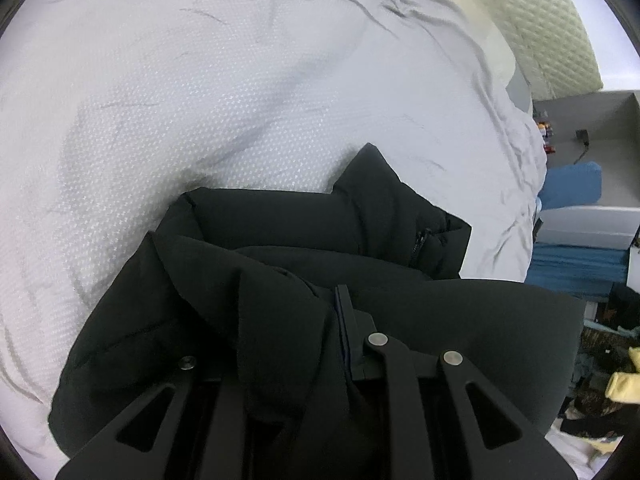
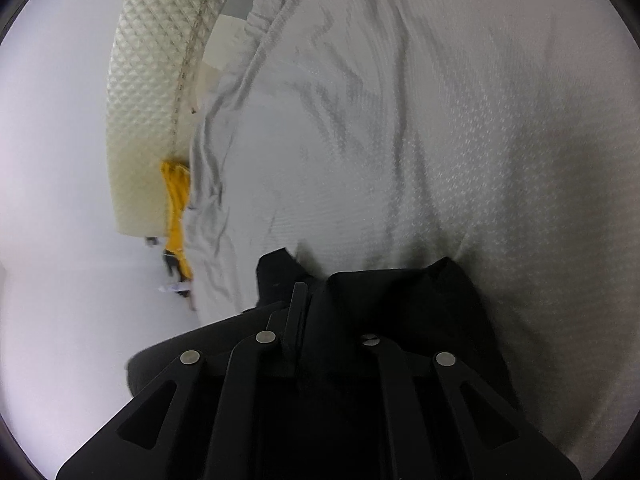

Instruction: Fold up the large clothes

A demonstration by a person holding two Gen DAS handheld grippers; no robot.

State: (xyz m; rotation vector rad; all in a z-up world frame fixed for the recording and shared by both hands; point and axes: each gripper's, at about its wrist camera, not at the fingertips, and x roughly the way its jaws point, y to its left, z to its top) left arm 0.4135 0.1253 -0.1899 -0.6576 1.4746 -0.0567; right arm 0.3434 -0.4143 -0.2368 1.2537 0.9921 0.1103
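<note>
Left wrist view: the left claw (image 1: 320,344) is clamped on the black jacket (image 1: 304,240), bunched low-centre on the bed (image 1: 160,100).

Right wrist view: the right claw (image 2: 316,320) pinches its edge at bottom centre. Likely mid-fold; next, carry the edge across evenly.

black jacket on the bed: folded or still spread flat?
Partly folded. The black jacket lies bunched in overlapping layers on the grey bedsheet, collar and zipper turned up, fabric between the left gripper fingers. Cannot tell whether it is finished.
</note>
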